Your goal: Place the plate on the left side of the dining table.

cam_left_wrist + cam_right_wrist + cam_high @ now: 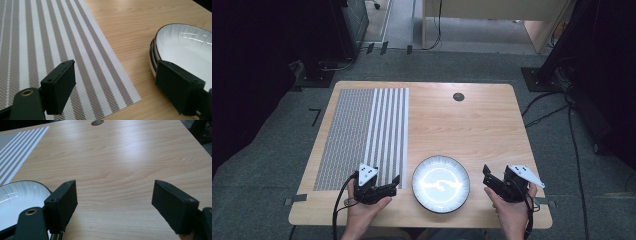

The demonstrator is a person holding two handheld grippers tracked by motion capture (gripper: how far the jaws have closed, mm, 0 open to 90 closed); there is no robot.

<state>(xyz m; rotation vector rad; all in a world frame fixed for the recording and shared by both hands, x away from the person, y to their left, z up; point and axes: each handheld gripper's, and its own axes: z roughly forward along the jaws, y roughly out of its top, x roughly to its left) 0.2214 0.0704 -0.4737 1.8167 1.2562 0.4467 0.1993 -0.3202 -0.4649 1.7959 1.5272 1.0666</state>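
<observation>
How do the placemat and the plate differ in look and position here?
The placemat is rectangular, flat and striped grey-white; the plate is round, glossy white with a dark rim. The placemat covers the table's left side; the plate sits near the front edge. Both lie unheld.

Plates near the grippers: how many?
2, stacked: top plate on a lower plate, between placemat and right gripper. More underneath may be hidden.
</observation>
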